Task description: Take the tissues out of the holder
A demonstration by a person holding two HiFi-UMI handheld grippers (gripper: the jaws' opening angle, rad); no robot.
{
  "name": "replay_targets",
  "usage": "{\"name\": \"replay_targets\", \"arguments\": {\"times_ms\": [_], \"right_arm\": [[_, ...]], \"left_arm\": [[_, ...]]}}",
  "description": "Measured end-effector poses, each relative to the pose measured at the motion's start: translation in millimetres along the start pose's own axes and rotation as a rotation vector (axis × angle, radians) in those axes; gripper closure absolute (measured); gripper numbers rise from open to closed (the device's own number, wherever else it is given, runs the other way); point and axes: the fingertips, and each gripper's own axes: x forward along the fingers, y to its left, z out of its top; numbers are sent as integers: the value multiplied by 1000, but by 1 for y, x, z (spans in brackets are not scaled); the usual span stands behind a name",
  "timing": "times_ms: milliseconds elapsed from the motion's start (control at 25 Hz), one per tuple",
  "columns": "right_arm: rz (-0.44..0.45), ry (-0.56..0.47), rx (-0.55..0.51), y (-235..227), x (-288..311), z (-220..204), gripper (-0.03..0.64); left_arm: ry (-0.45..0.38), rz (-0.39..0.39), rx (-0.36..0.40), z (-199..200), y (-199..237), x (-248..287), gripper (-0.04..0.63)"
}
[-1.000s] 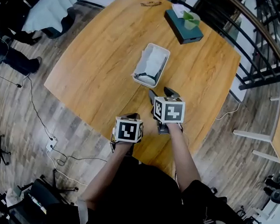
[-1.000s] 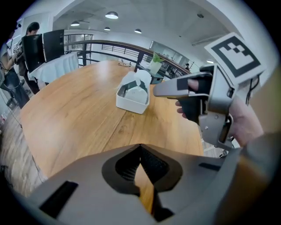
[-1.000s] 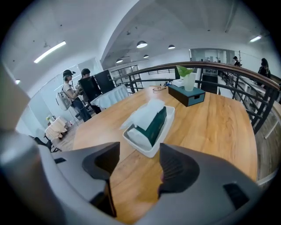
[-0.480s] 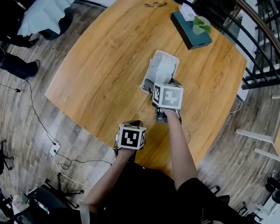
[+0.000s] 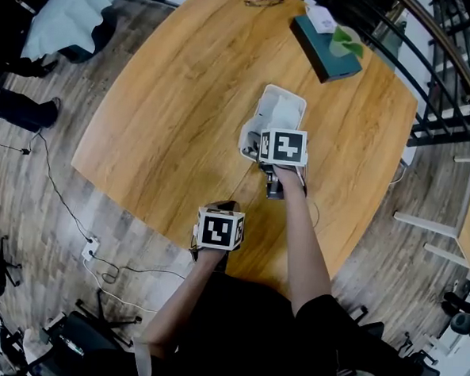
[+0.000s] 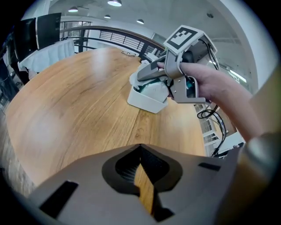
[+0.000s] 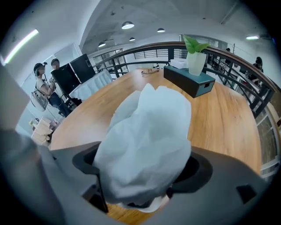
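So far nothing is out: the tissues [image 7: 145, 140] sit bunched in their white holder [image 6: 147, 101] on the wooden tabletop [image 5: 177, 100], with the right gripper [image 7: 140, 169] around them, its fingers just opened wide and not yet pinching, while the left gripper [image 6: 142, 178] hovers nearer the edge, fingers closed on nothing.

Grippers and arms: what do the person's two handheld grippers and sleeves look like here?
The left gripper and the right gripper are matching grey moulded plastic, each with a broad two-part claw lined in black. Each is topped by a white cube printed with black square markers. The person wears a black short-sleeved top, forearms bare.
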Motion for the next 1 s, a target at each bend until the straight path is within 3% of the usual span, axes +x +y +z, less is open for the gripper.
{"name": "replay_targets", "arguments": {"times_ms": [680,1000], "right_arm": [[-8,77,-51,0,9,-5,146],[-44,136,-87,-4,14,-9,209]], "left_arm": [[14,-5,-16,-5,4,6,588],[23,-6,-27,-9,7,8,588]]}}
